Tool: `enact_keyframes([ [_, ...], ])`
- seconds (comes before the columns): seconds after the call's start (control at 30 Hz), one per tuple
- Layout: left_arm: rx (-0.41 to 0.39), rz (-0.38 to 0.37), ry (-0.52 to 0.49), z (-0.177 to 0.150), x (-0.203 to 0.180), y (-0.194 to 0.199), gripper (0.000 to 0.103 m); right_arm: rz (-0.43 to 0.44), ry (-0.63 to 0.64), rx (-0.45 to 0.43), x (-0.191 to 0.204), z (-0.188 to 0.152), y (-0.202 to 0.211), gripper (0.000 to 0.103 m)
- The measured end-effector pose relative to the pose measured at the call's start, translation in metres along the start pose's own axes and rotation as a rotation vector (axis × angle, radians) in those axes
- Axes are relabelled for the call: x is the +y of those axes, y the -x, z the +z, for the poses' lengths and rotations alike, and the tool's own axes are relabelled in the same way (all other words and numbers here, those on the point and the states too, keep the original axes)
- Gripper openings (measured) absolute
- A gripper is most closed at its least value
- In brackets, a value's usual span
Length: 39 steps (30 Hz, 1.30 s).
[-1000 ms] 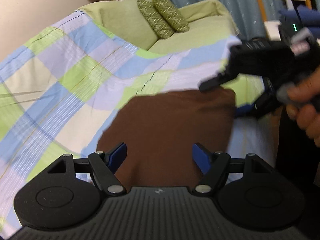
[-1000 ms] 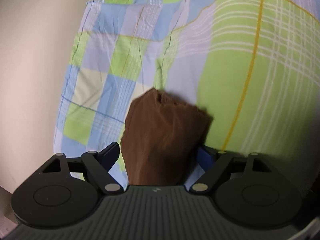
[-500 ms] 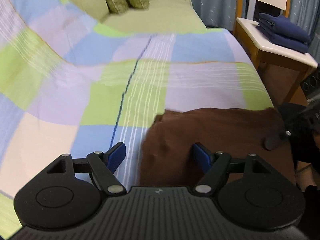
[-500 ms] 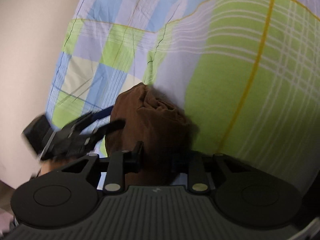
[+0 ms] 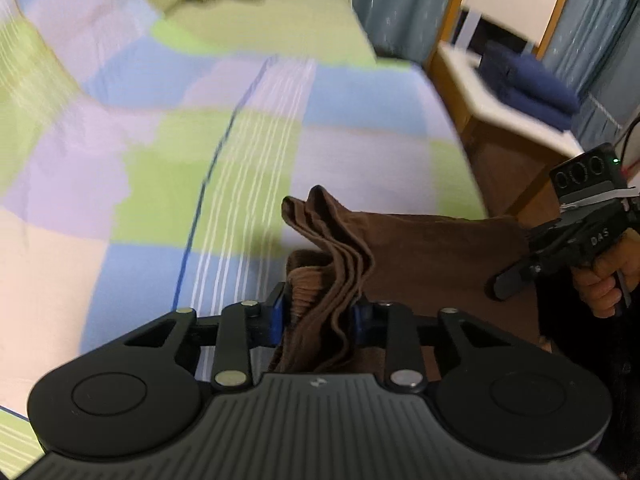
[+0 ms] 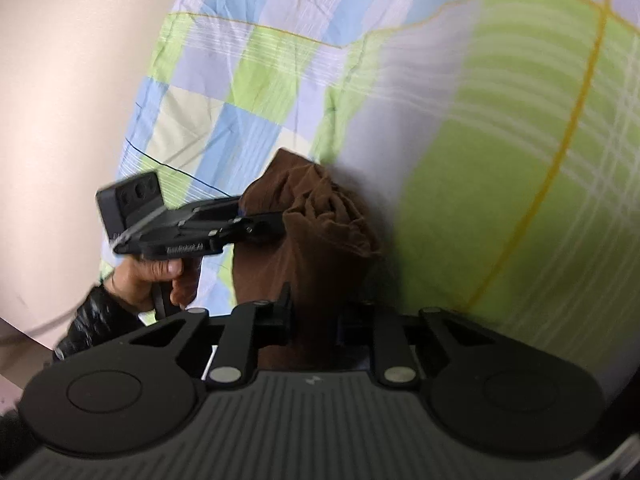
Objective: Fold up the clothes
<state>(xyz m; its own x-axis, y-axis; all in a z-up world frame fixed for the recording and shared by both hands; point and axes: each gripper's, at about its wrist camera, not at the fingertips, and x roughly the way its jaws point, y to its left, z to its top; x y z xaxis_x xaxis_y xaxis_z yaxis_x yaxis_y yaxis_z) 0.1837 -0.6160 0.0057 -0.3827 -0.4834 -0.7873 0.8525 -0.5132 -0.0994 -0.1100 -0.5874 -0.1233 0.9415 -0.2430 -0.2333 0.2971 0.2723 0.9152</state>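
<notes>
Only the left wrist view shows the chair (image 5: 516, 120) with folded navy clothes (image 5: 528, 90) beside the bed (image 5: 180, 152); only the right wrist view shows the beige wall (image 6: 68, 100). The left gripper (image 5: 320, 316) is clamped narrow on a bunched edge of the brown garment (image 5: 432, 256), which stretches above the checked bedspread toward the right gripper (image 6: 314, 320). That one also pinches the cloth between close-set fingers. Each hand grips its handle, the two tools pointing roughly toward each other.
</notes>
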Motion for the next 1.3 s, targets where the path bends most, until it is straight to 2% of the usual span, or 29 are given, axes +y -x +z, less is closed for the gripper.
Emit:
enact_keyframes([
  [0.07,-0.092,0.030,-0.016,0.014,-0.009,0.020,0.034,-0.006,0.089,-0.024,0.018,0.018,0.013,0.015],
  [0.17,-0.286,0.058,-0.050,0.055,-0.018,0.050,0.034,-0.037,0.252,-0.087,0.048,0.055,0.035,0.015],
  [0.2,-0.355,0.059,-0.064,0.061,-0.023,0.062,0.034,-0.071,0.396,-0.141,0.078,0.082,0.053,0.015],
  [0.3,-0.561,0.053,-0.110,0.071,-0.037,0.098,0.034,-0.154,0.739,-0.248,0.149,0.110,0.088,0.015],
  [0.4,-0.664,0.064,-0.111,0.050,-0.042,0.110,0.034,-0.254,1.084,-0.284,0.207,0.097,0.102,0.015],
  [0.43,-0.693,0.069,-0.109,0.042,-0.043,0.113,0.035,-0.268,1.133,-0.280,0.213,0.092,0.102,0.015],
  [0.47,-0.701,0.077,-0.088,0.024,-0.041,0.110,0.036,-0.286,1.191,-0.273,0.218,0.083,0.099,0.015],
  [0.53,-0.671,0.093,-0.023,-0.013,-0.034,0.097,0.038,-0.345,1.386,-0.224,0.215,0.040,0.076,0.015],
  [0.57,-0.624,0.113,0.029,-0.040,-0.030,0.085,0.038,-0.369,1.471,-0.194,0.211,0.018,0.064,0.015],
  [0.63,-0.521,0.157,0.122,-0.088,-0.026,0.064,0.040,-0.366,1.533,-0.096,0.191,-0.019,0.037,0.015],
  [0.67,-0.452,0.194,0.173,-0.115,-0.028,0.054,0.040,-0.362,1.542,-0.071,0.187,-0.026,0.031,0.015],
  [0.73,-0.390,0.250,0.246,-0.159,-0.041,0.052,0.040,-0.321,1.594,0.098,0.160,-0.073,-0.006,0.014],
  [0.77,-0.373,0.274,0.276,-0.179,-0.048,0.054,0.040,-0.303,1.608,0.144,0.155,-0.085,-0.014,0.014],
  [0.83,-0.381,0.319,0.323,-0.203,-0.061,0.066,0.041,-0.239,1.685,0.245,0.147,-0.122,-0.034,0.015],
  [0.9,-0.387,0.404,0.356,-0.227,-0.078,0.086,0.041,-0.198,1.753,0.328,0.145,-0.142,-0.044,0.016],
  [0.97,-0.393,0.465,0.382,-0.241,-0.087,0.098,0.045,-0.165,1.840,0.408,0.140,-0.157,-0.051,0.019],
  [1.0,-0.405,0.502,0.405,-0.249,-0.094,0.106,0.045,-0.146,1.905,0.482,0.136,-0.166,-0.055,0.021],
  [1.07,-0.442,0.526,0.434,-0.250,-0.108,0.112,0.045,-0.135,1.908,0.502,0.135,-0.167,-0.055,0.024],
  [1.17,-0.506,0.512,0.414,-0.235,-0.133,0.116,0.051,-0.120,1.862,0.518,0.135,-0.160,-0.052,0.027],
  [1.3,-0.644,0.412,0.345,-0.198,-0.160,0.116,0.059,-0.114,1.826,0.502,0.132,-0.160,-0.043,0.028],
])
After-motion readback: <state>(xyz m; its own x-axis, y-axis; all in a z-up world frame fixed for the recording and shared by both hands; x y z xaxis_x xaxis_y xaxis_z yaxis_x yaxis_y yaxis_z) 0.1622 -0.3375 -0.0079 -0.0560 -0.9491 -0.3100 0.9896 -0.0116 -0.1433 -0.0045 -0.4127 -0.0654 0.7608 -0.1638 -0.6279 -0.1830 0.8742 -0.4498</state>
